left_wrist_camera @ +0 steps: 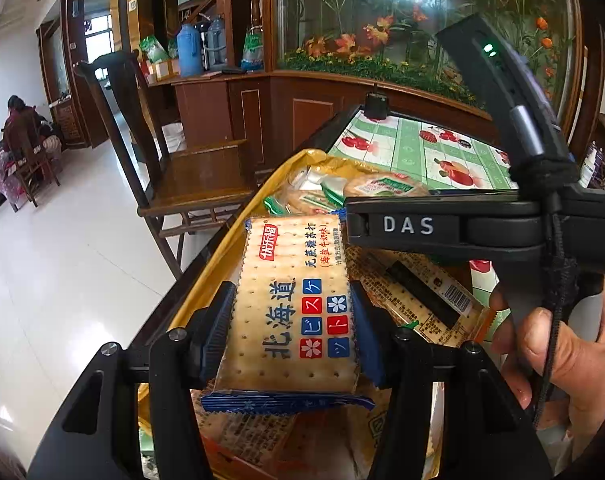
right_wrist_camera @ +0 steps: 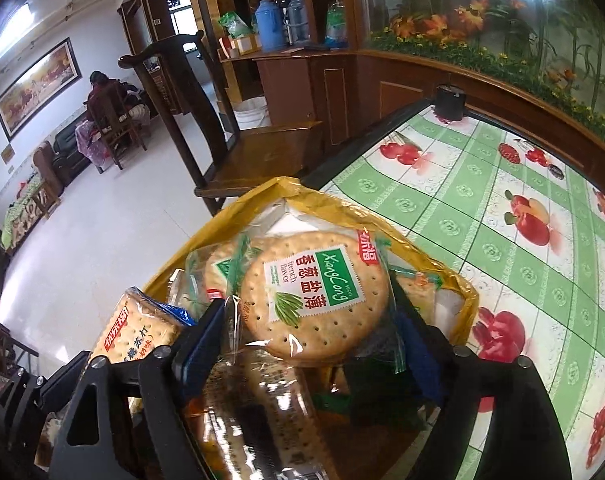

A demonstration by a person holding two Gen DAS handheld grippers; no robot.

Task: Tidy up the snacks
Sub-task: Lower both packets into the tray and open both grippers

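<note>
My left gripper point(left_wrist_camera: 292, 320) is shut on a rectangular soda cracker packet point(left_wrist_camera: 292, 304) with blue trim, held over an open yellow snack bag point(left_wrist_camera: 222, 252) full of packets. The packet also shows in the right wrist view point(right_wrist_camera: 136, 334). My right gripper point(right_wrist_camera: 314, 320) is shut on a round scallion cracker packet point(right_wrist_camera: 314, 296) above the same yellow bag point(right_wrist_camera: 454, 284). The right gripper's black body marked DAS point(left_wrist_camera: 442, 226) crosses the left wrist view just right of the soda packet.
The bag sits at the corner of a table with a green fruit-print cloth point(right_wrist_camera: 502, 216). A small black pot point(right_wrist_camera: 449, 102) stands at its far edge. A wooden chair point(left_wrist_camera: 190, 172) stands to the left over white floor. Cabinets and a flower display stand behind.
</note>
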